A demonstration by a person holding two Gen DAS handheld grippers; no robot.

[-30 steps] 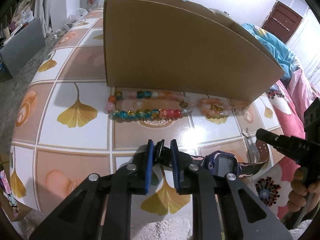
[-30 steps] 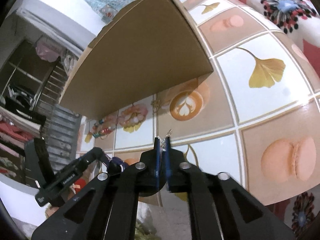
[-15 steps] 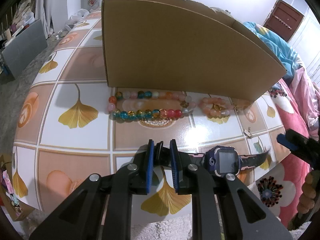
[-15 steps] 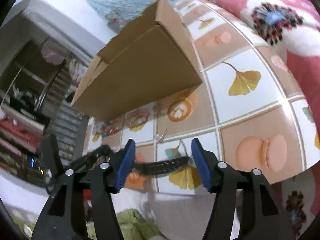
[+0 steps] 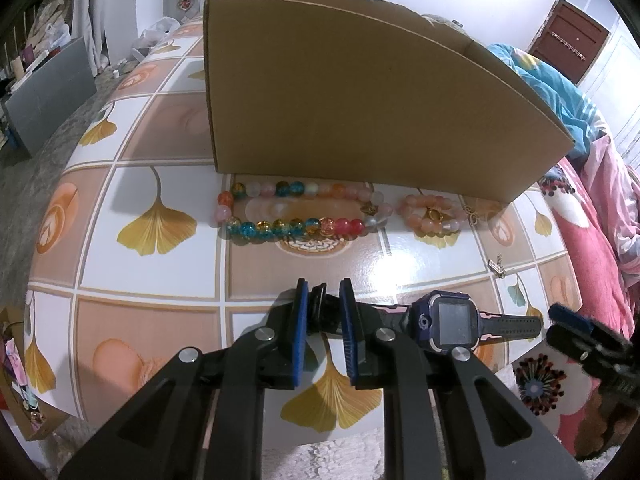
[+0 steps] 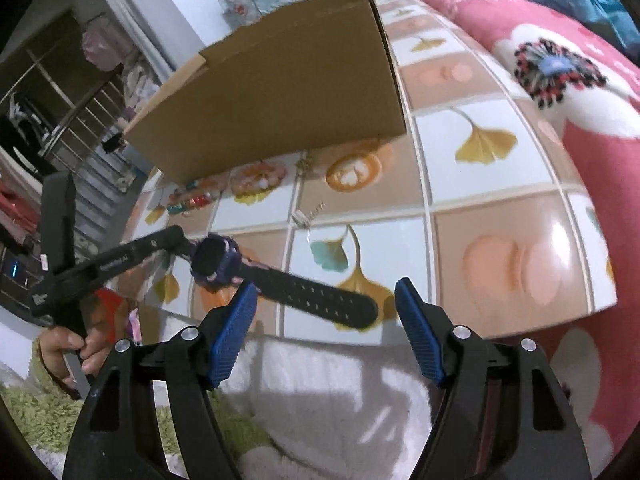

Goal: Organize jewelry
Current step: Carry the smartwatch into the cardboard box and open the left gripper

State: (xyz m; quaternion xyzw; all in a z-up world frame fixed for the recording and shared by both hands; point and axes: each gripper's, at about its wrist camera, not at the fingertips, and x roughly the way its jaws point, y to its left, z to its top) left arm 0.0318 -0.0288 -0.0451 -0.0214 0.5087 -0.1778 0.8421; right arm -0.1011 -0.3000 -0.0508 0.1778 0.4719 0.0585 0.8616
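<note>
A purple children's smartwatch with a black strap [image 5: 448, 322] is held by one strap end in the clenched left tongs [image 5: 323, 316] above the tiled-pattern table [image 5: 168, 168]. The right tongs [image 6: 326, 294] are opening, their blue pads clear of the free strap end lying between them. Two beaded bracelets [image 5: 296, 210] lie before a brown cardboard box [image 5: 360, 92].

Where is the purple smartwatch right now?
The purple smartwatch lies at the table's near edge, right of centre in the left wrist view. The left claw is shut on one strap end, and the multicoloured bead bracelet lies beyond it.
</note>
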